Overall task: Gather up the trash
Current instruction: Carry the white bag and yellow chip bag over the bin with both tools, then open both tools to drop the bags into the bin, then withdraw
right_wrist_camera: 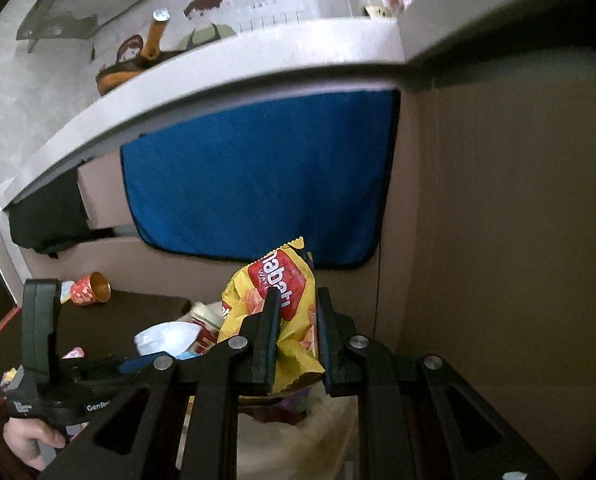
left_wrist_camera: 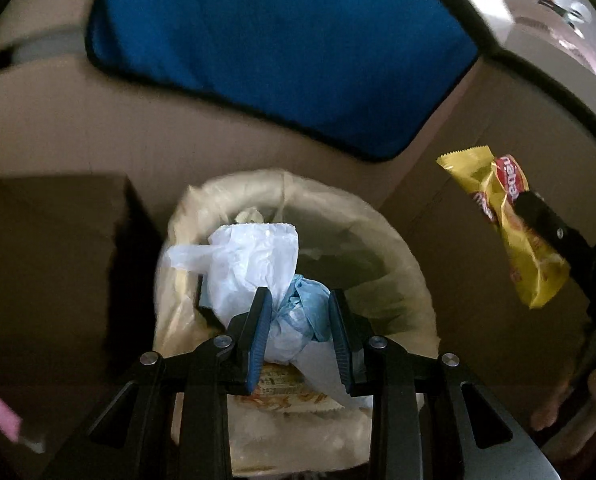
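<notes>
Left tool: the left tool (left_wrist_camera: 298, 320) hangs over the mouth of a lined trash bin (left_wrist_camera: 402, 248), its jaws pressed on a crumpled pale-blue and white plastic wad (left_wrist_camera: 294, 320).
Ahead of its tips: a white plastic bag (left_wrist_camera: 250, 256) lies in the bin, just beyond the wad; a printed snack packet (left_wrist_camera: 282, 392) shows below the jaws.
Right tool: the right tool (right_wrist_camera: 296, 320) has its jaws narrow, clamped on a yellow Nabati wafer wrapper (right_wrist_camera: 274, 312) that sticks up past the tips.
Seen from the left tool: the same wrapper (left_wrist_camera: 510, 224) hangs to its right, outside the bin's rim.
Below the right tool: the bin's pale liner (right_wrist_camera: 298, 440).
Backdrop: a blue cloth (right_wrist_camera: 258, 184) hangs on a cardboard wall (right_wrist_camera: 498, 240) under a grey tabletop edge (right_wrist_camera: 218, 92).
Left of the right tool: a red-and-gold paper cup (right_wrist_camera: 92, 288) lies tipped on a dark surface; a hand (right_wrist_camera: 30, 444) grips the left tool's handle.
</notes>
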{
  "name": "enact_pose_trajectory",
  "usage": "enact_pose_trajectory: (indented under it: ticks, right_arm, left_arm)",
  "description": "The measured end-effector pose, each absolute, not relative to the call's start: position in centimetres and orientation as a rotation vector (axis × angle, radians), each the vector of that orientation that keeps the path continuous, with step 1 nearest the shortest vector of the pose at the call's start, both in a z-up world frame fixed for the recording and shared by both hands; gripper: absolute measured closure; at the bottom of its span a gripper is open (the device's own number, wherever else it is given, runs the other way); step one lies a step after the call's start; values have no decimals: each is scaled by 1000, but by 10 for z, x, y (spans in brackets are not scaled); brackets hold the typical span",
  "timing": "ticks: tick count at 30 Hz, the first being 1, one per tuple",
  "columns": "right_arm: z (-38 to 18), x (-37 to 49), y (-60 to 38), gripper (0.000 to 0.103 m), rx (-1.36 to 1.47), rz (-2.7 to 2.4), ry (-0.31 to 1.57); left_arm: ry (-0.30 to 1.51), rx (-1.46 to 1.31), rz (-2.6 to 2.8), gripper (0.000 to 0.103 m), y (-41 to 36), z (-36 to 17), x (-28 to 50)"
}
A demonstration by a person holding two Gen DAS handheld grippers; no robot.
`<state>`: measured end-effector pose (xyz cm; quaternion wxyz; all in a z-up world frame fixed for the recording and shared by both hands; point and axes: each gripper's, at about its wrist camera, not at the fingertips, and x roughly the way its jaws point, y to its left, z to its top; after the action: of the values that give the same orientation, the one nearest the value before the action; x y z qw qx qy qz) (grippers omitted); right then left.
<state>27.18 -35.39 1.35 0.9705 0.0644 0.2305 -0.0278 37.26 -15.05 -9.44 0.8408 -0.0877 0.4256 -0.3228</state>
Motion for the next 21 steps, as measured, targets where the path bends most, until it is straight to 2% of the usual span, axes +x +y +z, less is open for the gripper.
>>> enact_pose_trajectory:
  ticks: [4,8,13,15,16,17,21]
  right_arm:
    - [2,283,-352,87,124,-58,496]
    - [-10,294,-352,87,129,-59,524]
    - [-24,311,-347,84,143,-36,555]
    - [-29,316,-344,77,147,-22,570]
    - [-31,318,-342,60,148,-15,582]
    - [-34,320,-341,47,151,-11,586]
    - [-39,320,-340,47,175,-20,588]
  left_arm:
    - [925,-227,-681,73,-153,-105,384]
    - [898,-255,-712,62,-145,-95,384]
    - [844,-286,-698,60,-126,-74,387]
    - [822,-296,-679,60,-115,-67,387]
    - [810,-289,-668,60,-111,-63,386]
    - [795,-271,-653,60,-107,-59,384]
    - [747,-194,-593,60,-90,-45,367]
